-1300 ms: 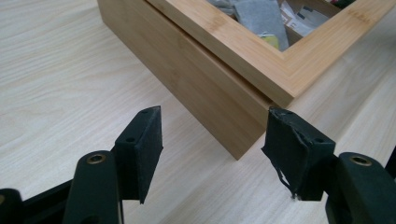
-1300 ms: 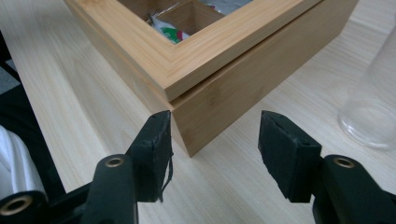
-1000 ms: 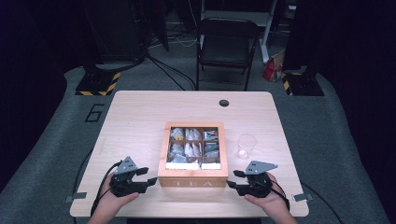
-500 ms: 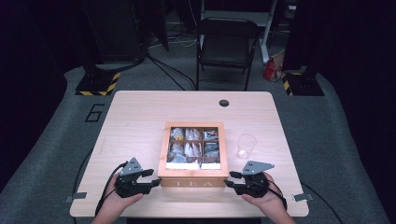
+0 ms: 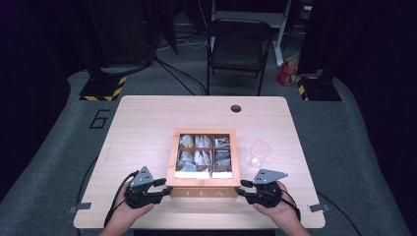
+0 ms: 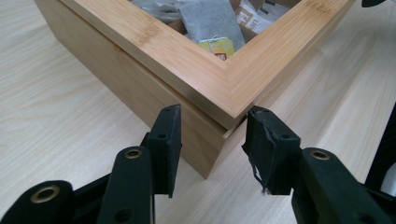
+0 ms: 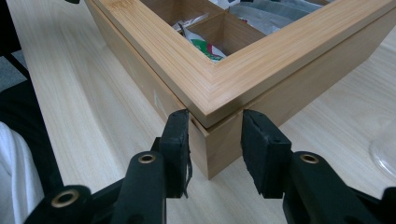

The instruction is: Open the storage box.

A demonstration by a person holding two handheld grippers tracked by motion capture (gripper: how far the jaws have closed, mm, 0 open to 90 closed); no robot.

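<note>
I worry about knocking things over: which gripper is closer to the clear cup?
The right gripper, at the tea box's front right corner, with the clear cup just beyond it. The left gripper is at the opposite front corner.

The box (image 5: 203, 191) is honey-coloured bamboo with fine straight grain (pale lettering on its front), the table (image 5: 147, 123) a lighter streaked wood; both grippers (image 5: 156, 188) (image 5: 243, 189) are matt black.

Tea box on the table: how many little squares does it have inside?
6. The tea box has two rows of three: three along the far side, three along the near side. All hold tea bags.
</note>
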